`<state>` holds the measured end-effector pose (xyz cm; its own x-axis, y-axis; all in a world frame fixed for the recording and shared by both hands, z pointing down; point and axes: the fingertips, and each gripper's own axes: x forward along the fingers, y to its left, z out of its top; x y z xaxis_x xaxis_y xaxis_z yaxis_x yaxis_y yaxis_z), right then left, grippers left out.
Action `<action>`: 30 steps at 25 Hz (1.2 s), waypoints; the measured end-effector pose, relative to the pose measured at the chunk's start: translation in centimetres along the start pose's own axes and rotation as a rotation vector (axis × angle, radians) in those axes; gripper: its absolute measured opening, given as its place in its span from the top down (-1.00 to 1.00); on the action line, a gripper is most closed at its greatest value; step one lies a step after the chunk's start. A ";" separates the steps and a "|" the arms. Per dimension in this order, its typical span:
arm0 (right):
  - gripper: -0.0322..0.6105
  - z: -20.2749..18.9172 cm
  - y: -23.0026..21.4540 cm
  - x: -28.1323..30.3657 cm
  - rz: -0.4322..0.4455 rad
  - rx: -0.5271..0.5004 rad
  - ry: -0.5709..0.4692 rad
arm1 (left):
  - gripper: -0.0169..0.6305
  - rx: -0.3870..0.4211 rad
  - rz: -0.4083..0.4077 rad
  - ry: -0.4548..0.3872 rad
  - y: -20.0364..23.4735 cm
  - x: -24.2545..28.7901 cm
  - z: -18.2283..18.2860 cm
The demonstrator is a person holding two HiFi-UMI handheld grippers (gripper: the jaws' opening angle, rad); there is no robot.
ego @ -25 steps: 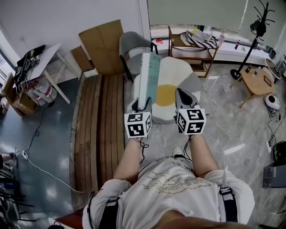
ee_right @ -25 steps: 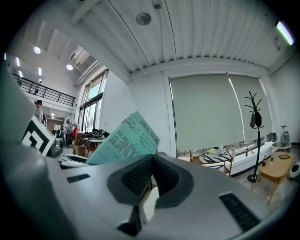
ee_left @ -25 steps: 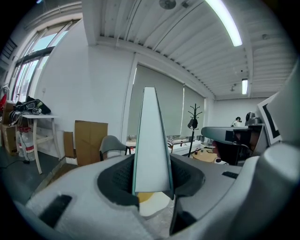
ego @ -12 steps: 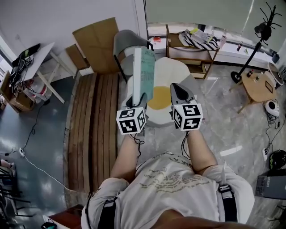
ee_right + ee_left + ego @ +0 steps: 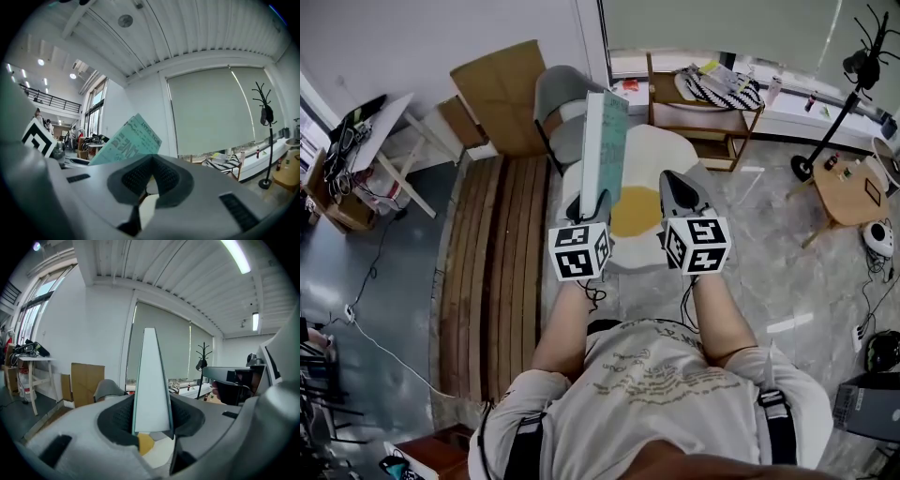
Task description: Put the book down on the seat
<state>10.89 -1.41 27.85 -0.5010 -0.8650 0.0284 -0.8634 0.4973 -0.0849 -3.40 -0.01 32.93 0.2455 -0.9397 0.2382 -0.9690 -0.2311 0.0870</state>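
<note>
Left gripper (image 5: 589,210) clamped on book (image 5: 605,141); book upright, frame centre, over left edge of seat (image 5: 667,150). Right gripper (image 5: 678,195) jaws together, empty, just right of book.

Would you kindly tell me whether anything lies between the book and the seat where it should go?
Nothing visible does. The book stands upright in the left gripper, and the white and yellow top of the seat ahead shows nothing lying on it.

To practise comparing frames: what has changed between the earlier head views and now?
The person seems to have stepped slightly closer to the seat, carrying both grippers along. Unchanged: the left gripper stays shut on the upright book; the right gripper stays shut and empty.
</note>
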 end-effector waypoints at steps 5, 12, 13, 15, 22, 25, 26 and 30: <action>0.82 -0.9 -1.5 0.5 0.017 0.004 0.020 | 0.41 -0.022 0.007 0.007 -0.7 1.2 -0.2; 0.82 -1.8 -3.4 1.5 0.011 0.032 0.021 | 0.41 -0.021 0.005 0.031 -1.0 3.3 -1.3; 0.82 -2.0 -3.5 1.8 0.013 0.033 0.021 | 0.41 -0.021 0.009 0.034 -0.7 3.7 -1.5; 0.82 -2.3 -3.8 2.6 0.007 0.040 0.013 | 0.41 -0.015 0.010 0.049 0.1 5.0 -1.8; 0.82 -2.4 -6.9 6.4 -0.048 0.077 0.016 | 0.41 -0.011 -0.024 0.088 1.4 9.6 -1.4; 0.82 -2.7 -8.2 8.3 -0.058 0.088 0.024 | 0.41 0.003 -0.020 0.100 2.2 11.6 -1.2; 0.82 -2.9 -8.4 9.0 -0.057 0.088 0.031 | 0.41 0.001 -0.018 0.107 2.6 12.3 -1.3; 0.82 -3.5 -8.7 12.4 -0.040 0.083 0.060 | 0.41 -0.016 0.002 0.123 4.7 14.5 -1.4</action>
<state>11.96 -16.24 32.41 -0.4707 -0.8774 0.0932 -0.8764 0.4527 -0.1644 -4.38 -14.36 38.10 0.2457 -0.9018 0.3555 -0.9693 -0.2239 0.1019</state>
